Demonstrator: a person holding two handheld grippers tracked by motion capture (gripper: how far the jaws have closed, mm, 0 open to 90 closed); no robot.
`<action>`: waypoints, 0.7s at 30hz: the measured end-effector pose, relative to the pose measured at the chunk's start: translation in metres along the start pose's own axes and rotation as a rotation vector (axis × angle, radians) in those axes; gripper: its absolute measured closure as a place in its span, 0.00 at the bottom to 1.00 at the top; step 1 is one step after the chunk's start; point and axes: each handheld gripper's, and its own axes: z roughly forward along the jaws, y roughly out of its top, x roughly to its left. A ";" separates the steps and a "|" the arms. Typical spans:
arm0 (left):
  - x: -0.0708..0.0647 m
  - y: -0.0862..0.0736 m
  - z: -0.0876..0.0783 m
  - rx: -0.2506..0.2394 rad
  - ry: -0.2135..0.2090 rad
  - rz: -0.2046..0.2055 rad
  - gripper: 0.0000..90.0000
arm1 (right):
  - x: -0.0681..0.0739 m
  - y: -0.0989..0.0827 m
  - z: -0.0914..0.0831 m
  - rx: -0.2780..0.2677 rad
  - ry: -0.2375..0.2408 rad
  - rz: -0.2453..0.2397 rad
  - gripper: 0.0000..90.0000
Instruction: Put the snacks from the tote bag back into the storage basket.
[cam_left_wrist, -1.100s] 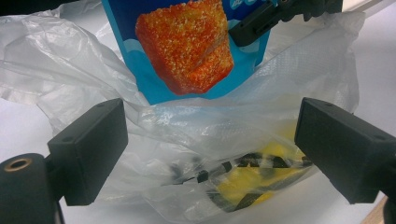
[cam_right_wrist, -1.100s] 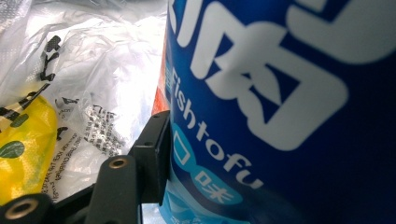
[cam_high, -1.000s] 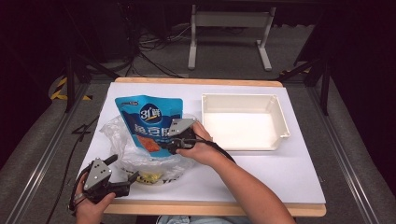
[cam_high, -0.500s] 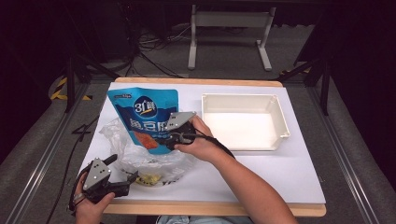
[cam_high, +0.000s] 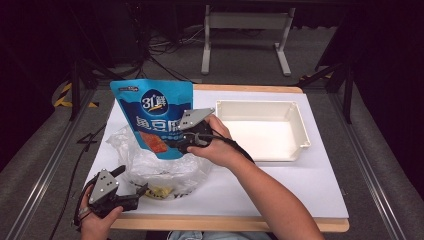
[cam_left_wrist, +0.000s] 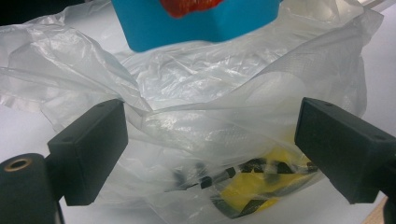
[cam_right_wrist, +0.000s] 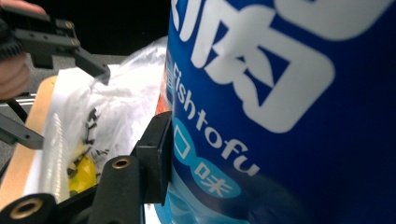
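**Blue pouch held upright over the bag**

From above we see the right gripper (cam_high: 176, 142) clamped on the lower edge of a blue pouch (cam_high: 155, 116), which stands upright above the table (cam_high: 310, 185), its bottom at the mouth of a clear plastic bag (cam_high: 160, 167). In the right gripper view we see one black jaw pressed flat against the pouch (cam_right_wrist: 289, 116) beside the words "Fishtofu"; the other jaw is hidden behind it.

Our left gripper (cam_high: 131, 192) sits at the near left corner of the table, at the bag's near edge. In its own view the jaws stand wide apart with the crumpled bag (cam_left_wrist: 205, 140) bulging between them; we cannot tell whether either jaw touches the film. A yellow packet (cam_left_wrist: 252, 186) with black print lies inside the bag.

A white tray (cam_high: 295, 115) rests to the right of the pouch, apart from it.
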 end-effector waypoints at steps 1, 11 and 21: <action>0.000 0.000 0.000 0.002 0.000 0.003 0.12 | 0.000 0.002 -0.002 0.001 0.002 0.002 0.54; 0.000 0.000 0.001 0.001 0.001 0.002 0.12 | 0.002 0.017 -0.018 -0.017 0.017 0.009 0.54; 0.000 0.000 0.001 0.001 0.001 0.002 0.12 | 0.003 0.026 -0.030 -0.005 0.008 -0.010 0.54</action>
